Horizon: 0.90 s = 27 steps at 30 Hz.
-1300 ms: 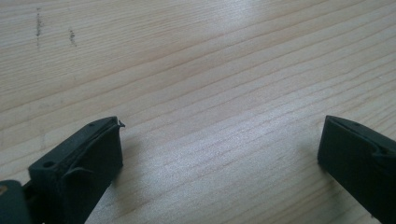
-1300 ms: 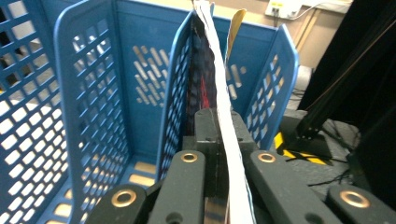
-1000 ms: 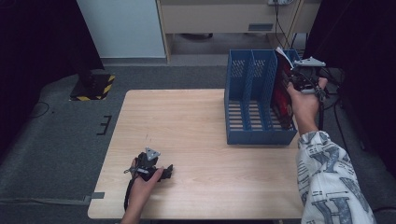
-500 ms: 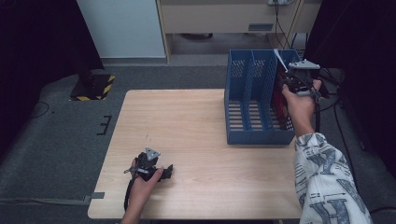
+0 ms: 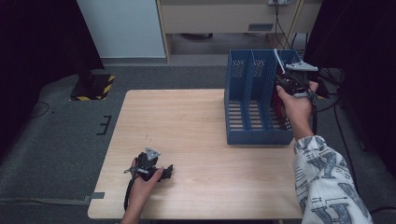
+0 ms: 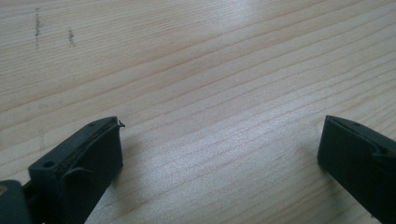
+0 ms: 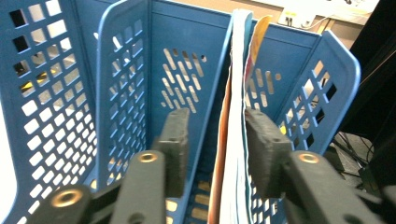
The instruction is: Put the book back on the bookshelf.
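Two hand-held grippers work at opposite ends of the worktop (image 5: 196, 121), whose wide middle lies bare from the left edge to the blue file rack (image 5: 254, 100). The rack stands against the right edge toward the far right corner, its three compartments open at the top. The right hand-held gripper (image 7: 215, 140) hangs over the rightmost compartment; its jaws have just been opening and now stand apart, with the upright sheaf of papers (image 7: 236, 140) between them, close against the right pad and clear of the left pad. The divider wall also rises between the jaws, just left of the papers, so there is little room to either side. The papers stand in that rightmost compartment, their top corner poking above the rim; their lower part is cut off and partly masked by the hand in the high view, where a red patch in the same compartment is hard to make out. The left hand-held gripper (image 5: 148, 169) rests near the front left corner, jaws wide apart over bare wood and gripping nothing. Beyond the far edge are a grey floor and a pale cabinet (image 5: 122, 28).
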Motion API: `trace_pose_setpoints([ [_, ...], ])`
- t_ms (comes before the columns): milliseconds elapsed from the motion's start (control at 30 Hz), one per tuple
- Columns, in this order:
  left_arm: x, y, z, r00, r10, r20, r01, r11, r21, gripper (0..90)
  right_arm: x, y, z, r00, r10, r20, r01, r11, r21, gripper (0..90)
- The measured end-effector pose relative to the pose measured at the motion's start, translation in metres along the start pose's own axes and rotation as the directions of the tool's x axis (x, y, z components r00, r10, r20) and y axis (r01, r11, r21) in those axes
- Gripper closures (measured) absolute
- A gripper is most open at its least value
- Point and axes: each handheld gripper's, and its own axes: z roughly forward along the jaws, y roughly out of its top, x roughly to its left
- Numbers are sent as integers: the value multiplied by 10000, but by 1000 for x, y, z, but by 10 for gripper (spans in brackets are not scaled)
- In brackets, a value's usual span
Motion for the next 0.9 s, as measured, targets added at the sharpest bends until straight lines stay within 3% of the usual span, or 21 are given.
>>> trace_pose_setpoints([
  [233,0,0,0,10000,38,1,-38,10000,34,0,3,0,-8,9999,114,-90,-118,9989,-452,357],
  [467,0,0,0,10000,39,-7,-39,10000,41,0,1,-1,-17,9987,368,-349,-386,9978,-544,194],
  [900,0,0,0,10000,36,-10,-36,10000,40,0,0,-16,-31,9930,688,-955,-726,9967,-372,91],
])
